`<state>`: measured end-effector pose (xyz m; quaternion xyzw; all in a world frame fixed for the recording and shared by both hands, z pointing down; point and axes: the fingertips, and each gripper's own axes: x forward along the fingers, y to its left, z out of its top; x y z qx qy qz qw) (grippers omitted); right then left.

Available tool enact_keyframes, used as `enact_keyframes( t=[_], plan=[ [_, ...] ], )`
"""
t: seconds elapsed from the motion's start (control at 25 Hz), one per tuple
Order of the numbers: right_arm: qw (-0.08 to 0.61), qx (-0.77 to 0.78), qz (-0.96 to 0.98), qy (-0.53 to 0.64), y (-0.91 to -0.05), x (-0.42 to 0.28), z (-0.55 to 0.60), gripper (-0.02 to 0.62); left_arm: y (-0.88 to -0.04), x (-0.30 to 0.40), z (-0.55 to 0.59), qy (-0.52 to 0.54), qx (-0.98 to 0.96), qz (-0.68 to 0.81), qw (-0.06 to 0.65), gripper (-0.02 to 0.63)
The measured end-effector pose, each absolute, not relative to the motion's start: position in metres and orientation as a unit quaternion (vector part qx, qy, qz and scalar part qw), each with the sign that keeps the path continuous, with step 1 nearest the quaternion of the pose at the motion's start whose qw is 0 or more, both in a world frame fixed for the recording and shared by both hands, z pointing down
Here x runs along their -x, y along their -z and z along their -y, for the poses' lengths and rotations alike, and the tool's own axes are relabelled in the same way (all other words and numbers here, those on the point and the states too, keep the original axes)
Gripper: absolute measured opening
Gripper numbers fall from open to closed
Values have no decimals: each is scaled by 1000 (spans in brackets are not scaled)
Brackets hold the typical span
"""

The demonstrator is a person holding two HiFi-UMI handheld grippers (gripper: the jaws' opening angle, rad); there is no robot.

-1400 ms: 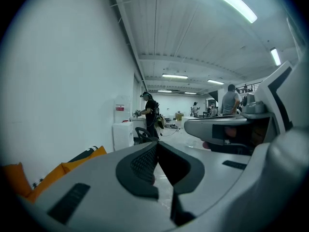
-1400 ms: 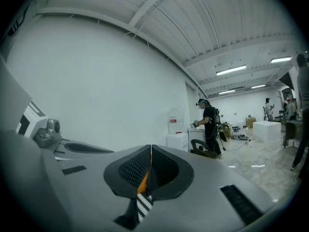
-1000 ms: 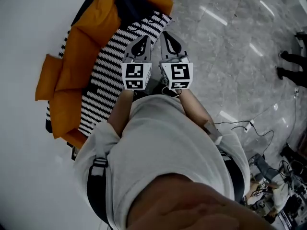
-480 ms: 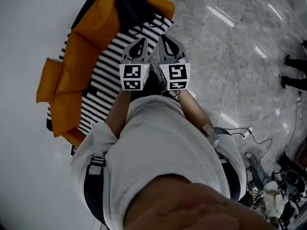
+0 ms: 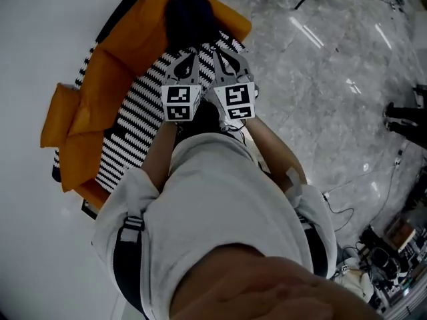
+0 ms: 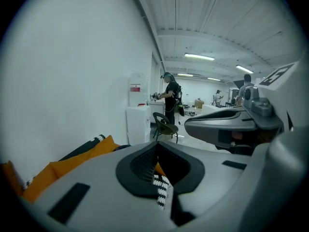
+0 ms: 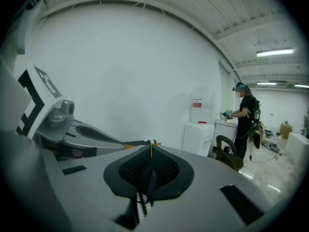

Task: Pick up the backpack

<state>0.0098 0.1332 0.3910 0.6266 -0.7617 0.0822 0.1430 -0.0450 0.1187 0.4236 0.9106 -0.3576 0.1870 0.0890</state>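
Backpack: the dark backpack (image 5: pixel 190 17) lies on the orange sofa (image 5: pixel 123 52), just beyond your fingertips.
Fingers: left gripper (image 5: pixel 189 55) and right gripper (image 5: pixel 223 55) are both pressed together, side by side.
Under them: a striped cover (image 5: pixel 143 112).
Around: a chair (image 7: pixel 227 158), a white cabinet (image 7: pixel 198 134) and a person (image 7: pixel 246 117), well apart.
Room: white wall (image 5: pixel 40 19), glossy grey floor (image 5: pixel 320 79).

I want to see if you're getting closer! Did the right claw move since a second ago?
Yes. The right claw went forward, from over the floor to over the striped cover, nearer the dark backpack on the orange sofa.
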Motion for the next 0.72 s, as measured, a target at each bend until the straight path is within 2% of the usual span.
enact_keyframes(
  t=[0.72],
  plan=[
    [243,-523,810,-107,-455,14,3,40,-472,68,44,-203,-885,391,148,12]
  ],
)
